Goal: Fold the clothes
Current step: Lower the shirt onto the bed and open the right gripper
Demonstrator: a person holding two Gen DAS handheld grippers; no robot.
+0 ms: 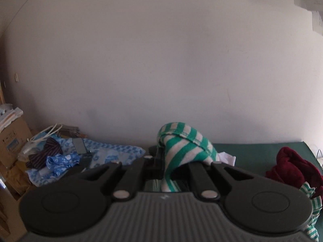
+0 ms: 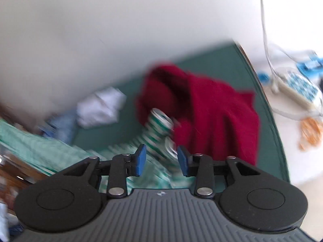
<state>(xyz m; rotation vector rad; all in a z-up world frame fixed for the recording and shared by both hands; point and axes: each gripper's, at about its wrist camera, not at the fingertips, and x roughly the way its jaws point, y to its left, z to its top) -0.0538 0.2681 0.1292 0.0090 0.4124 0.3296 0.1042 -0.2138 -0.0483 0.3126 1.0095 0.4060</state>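
- The left tongs [image 1: 171, 161] were clenched on the green-striped garment [image 1: 182, 147].
- The right tongs [image 2: 161, 159] stood released above that garment, beside the red garment [image 2: 218, 117] on the table [image 2: 260, 92].

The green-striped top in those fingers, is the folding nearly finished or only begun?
Only begun, it seems. Done: nothing I can see lies folded. In hand: the left gripper is shut on the green-striped top, and the open right gripper points at another part of it. Left: the dark red garment, a white cloth and the blue patterned fabric still lie crumpled on the green surface.
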